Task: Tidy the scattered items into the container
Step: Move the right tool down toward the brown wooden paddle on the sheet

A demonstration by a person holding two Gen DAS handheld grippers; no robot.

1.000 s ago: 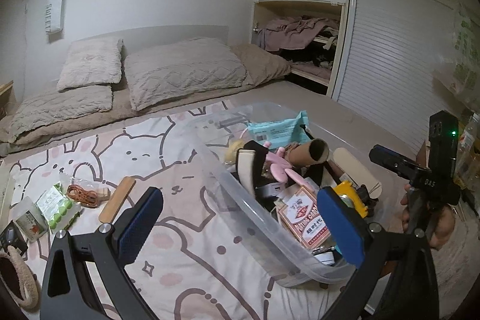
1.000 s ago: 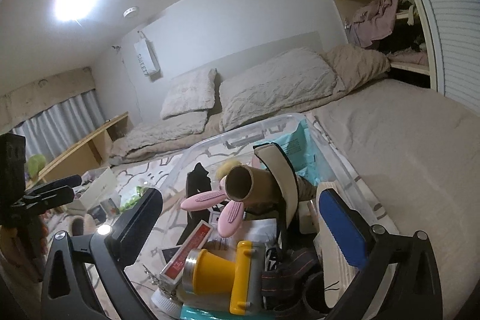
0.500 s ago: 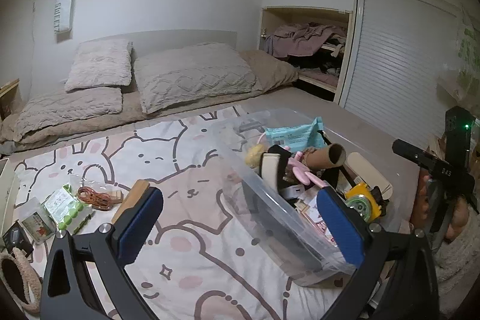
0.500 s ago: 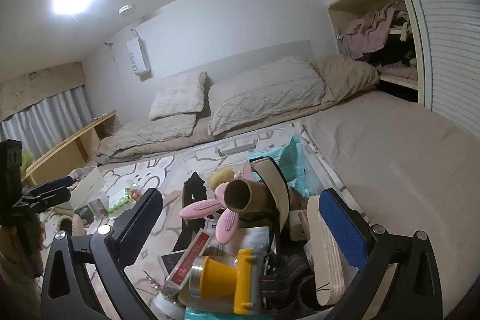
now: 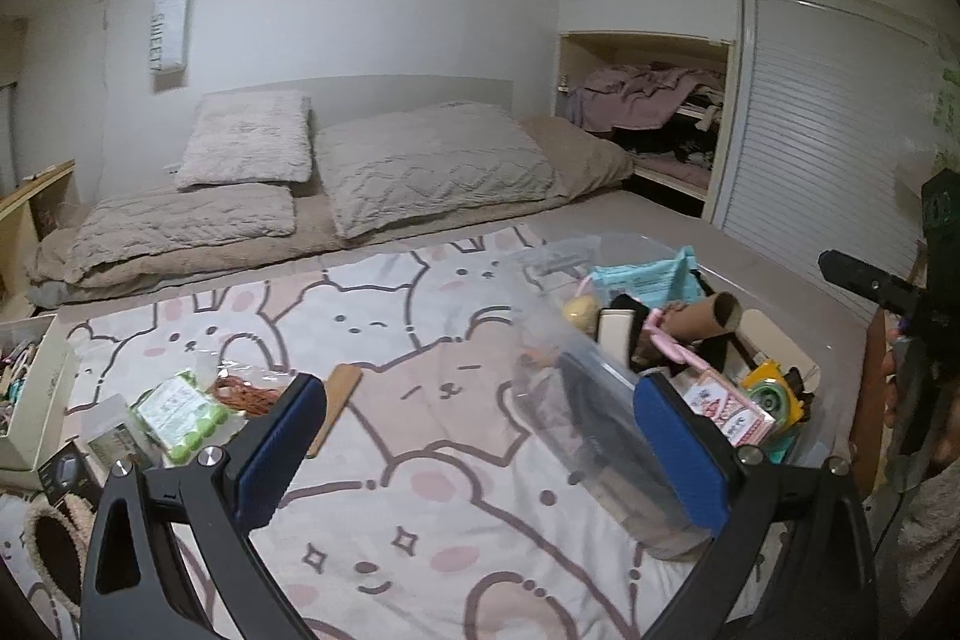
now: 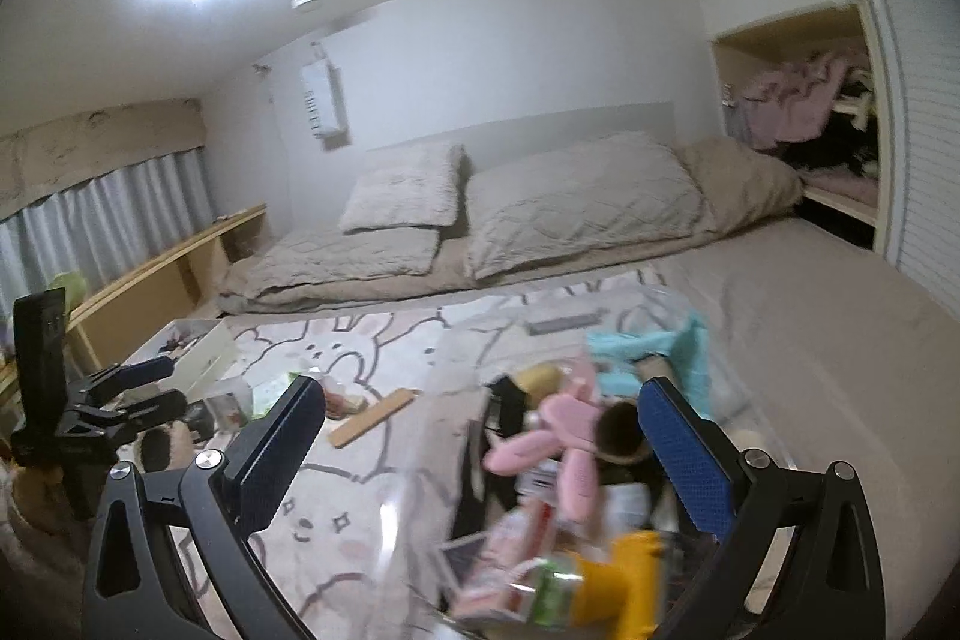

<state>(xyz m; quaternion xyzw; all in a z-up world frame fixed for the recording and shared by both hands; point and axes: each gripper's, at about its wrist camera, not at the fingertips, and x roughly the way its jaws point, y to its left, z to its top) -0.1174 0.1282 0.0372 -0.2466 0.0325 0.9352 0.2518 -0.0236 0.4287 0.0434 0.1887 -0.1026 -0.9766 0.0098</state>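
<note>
Both hand-held grippers (image 5: 480, 451) (image 6: 483, 451) apart, empty; wall hanging (image 5: 170, 34) reads "SWEET"

Blanket (image 5: 420, 340): white, pink bunny-and-bear print, brown outlines. Bin (image 5: 576, 400) on blanket: clear. Inside bin: teal pack (image 5: 645, 280), pink toy (image 6: 564, 436), yellow tape measure (image 5: 771, 391). Left of bin: tan stick (image 5: 333, 409), green pack (image 5: 183, 409). Pillows (image 5: 432, 166): beige. Tool pads (image 5: 681, 451): blue.

One clear container (image 5: 606, 430), three pillows (image 5: 432, 166), perhaps four loose items (image 5: 180, 400).
</note>
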